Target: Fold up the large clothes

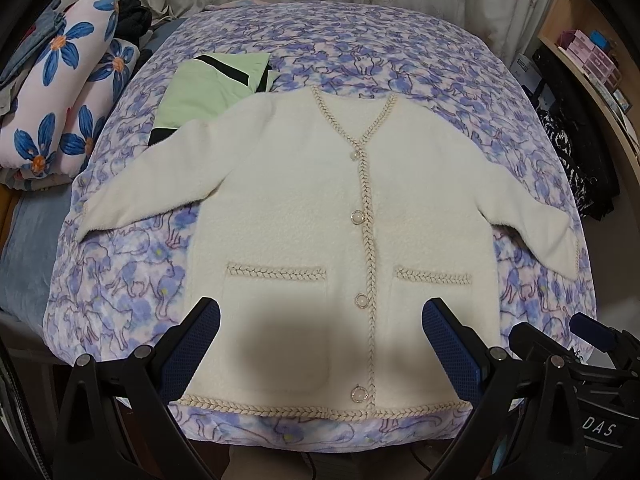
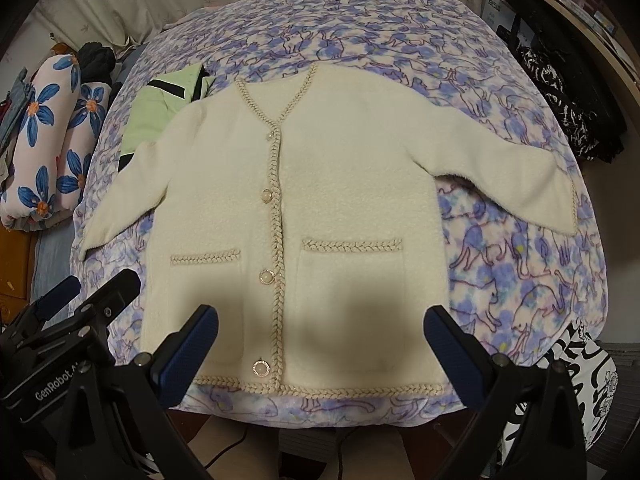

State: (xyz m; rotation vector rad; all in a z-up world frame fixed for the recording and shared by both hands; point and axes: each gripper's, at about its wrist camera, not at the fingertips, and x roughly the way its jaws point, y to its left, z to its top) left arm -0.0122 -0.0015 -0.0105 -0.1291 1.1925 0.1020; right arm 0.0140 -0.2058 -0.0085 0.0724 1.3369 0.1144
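One cream cardigan (image 1: 300, 200) lies on the blanket, with four round buttons (image 1: 357, 216), two braid-trimmed pockets (image 1: 276, 304) and two sleeves (image 1: 160, 176). One folded green garment (image 1: 200, 96) sits near the blanket's far left corner. Two flowered rolls (image 1: 60, 92) lie beyond its left edge. Two grippers show, left gripper (image 1: 320, 344) and right gripper (image 2: 320, 344).

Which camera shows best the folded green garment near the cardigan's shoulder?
The left wrist view shows the green garment best: larger, with both black stripes visible. In the right wrist view it appears smaller, and the cream cardigan covers its lower part.
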